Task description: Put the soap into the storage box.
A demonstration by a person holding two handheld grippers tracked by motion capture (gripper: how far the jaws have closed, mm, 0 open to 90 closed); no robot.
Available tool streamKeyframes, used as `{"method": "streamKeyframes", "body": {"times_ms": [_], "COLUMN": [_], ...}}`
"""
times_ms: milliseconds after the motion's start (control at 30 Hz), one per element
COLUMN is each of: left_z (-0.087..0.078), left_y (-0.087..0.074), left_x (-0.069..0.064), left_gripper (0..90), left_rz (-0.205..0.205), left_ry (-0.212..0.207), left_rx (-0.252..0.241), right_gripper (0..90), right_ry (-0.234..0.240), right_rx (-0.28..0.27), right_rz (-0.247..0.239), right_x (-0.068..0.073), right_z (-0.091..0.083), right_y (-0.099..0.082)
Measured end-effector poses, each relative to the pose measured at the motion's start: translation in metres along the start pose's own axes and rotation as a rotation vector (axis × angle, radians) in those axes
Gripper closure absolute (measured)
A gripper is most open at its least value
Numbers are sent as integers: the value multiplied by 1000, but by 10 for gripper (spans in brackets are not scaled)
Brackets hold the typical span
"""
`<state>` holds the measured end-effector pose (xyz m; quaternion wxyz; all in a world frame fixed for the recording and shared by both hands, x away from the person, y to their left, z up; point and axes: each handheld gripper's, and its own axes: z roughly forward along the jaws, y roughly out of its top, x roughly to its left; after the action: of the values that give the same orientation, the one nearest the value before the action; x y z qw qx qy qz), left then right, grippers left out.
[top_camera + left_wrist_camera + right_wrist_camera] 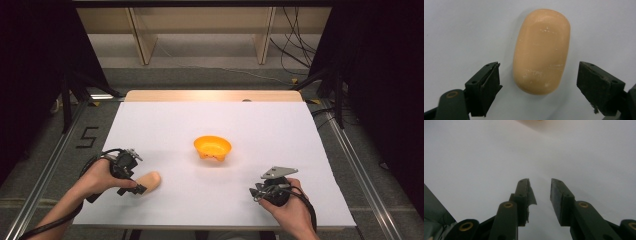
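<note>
Early days: the smooth, peach-coloured oval bread roll [541, 51] lies on the near-left of the white table [300, 145], between the left gripper's [537, 80] wide jaws, ungrabbed. The orange plastic bowl [212, 147] at centre sits empty. Right gripper [541, 195] idles, narrowly apart, empty.

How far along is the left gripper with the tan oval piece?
Done: nothing looks moved yet; the orange bowl sits empty mid-table. In hand: the left gripper is open, its jaws either side of the tan oval piece lying on the white sheet, pads not touching it. Left: closing, lifting, and probably carrying it to the bowl. The right gripper holds nothing.
</note>
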<state>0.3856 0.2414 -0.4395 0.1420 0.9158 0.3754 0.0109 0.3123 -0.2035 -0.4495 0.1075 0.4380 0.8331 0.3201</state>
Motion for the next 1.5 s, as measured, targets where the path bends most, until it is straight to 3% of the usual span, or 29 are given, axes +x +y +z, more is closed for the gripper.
{"method": "streamKeyframes", "body": {"times_ms": [100,200,367,500,567,800,833,933,1067,1133,1200,1333,1367,1433,1500], "left_z": [3,5,12,18,20,27,28,31,33,33,34,35,36,36,36], "left_y": [9,13,22,26,28,31,33,33,34,35,36,37,38,38,38], "left_x": [0,-1,-6,-8,-8,-6,-5,-5,-4,-5,-5,-5,-5,-5,-4], "left_gripper": [181,176,165,160,160,166,167,178,202,214,236,262,270,286,300], "left_rz": [32,39,111,119,117,125,129,151,146,143,146,158,162,164,165], "left_ry": [16,16,26,31,30,40,43,47,40,36,31,27,21,16,20], "left_rx": [27,31,81,102,108,132,147,168,179,187,198,210,220,224,221], "right_gripper": [683,679,676,674,673,669,667,664,661,661,659,654,651,650,650], "right_ry": [2,2,6,3,9,4,12,16,17,14,19,15,25,23,19], "right_rx": [-1,-5,-11,2,5,-5,6,9,13,5,25,14,14,17,11], "right_rz": [-3,-17,-1,-25,-6,-22,-2,0,6,-17,9,-10,18,10,-33], "right_x": [0,-1,1,0,1,-1,1,1,1,-1,1,0,2,1,-2], "right_z": [0,1,2,2,2,3,3,3,3,4,3,5,5,6,6], "right_y": [0,0,0,-1,0,-1,-1,-1,-1,-1,-1,-2,-2,-2,-2]}}
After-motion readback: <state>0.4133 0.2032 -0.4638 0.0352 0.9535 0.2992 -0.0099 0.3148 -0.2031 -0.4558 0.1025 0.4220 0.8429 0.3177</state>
